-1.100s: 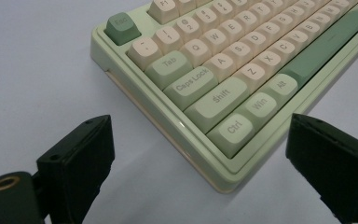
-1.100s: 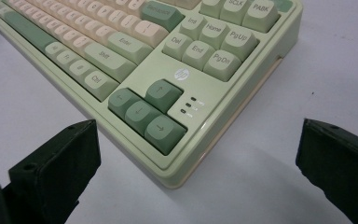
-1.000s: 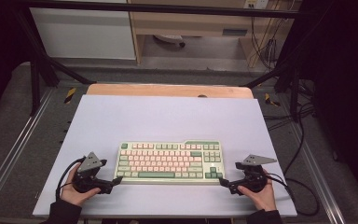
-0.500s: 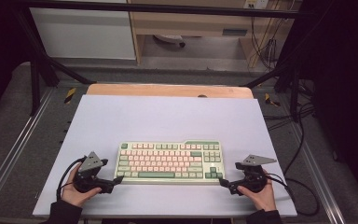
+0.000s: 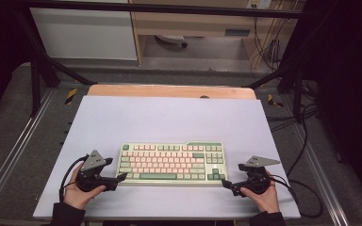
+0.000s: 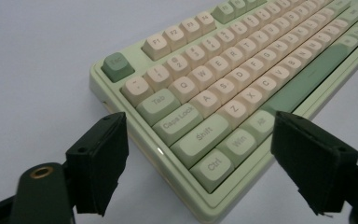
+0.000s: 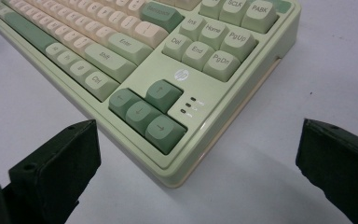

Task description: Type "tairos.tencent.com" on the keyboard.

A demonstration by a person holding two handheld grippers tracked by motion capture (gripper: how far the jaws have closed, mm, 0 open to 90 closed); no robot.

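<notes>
Keyboard (image 5: 171, 163) first: a pale green board with cream and darker green keys, lying flat and square on the near half of the lilac table (image 5: 169, 117), close to the person's edge. The left gripper (image 5: 121, 177) sits at its near left corner and the right gripper (image 5: 226, 182) at its near right corner, each held low in a hand and aimed inward.

In the left gripper view the jaws stand wide apart, with the Ctrl corner of the keyboard (image 6: 223, 116) between them; neither pad touches the case. The right gripper view shows the same arrangement (mirrored, of course): jaws spread wide, the arrow-key corner of the keyboard (image 7: 168, 93) between and just ahead of them, untouched.

My judgement is that this is the approach before a two-handed grasp, with both tools lined up on opposite corners and nothing yet closed. The next move would call for sliding each gripper forward until the corner sits well between the pads, then closing both together so the board does not twist or skate on the smooth top.

Compared with the high view a second ago and half a second ago, I see no real change: keyboard and both grippers sit in the same places.
</notes>
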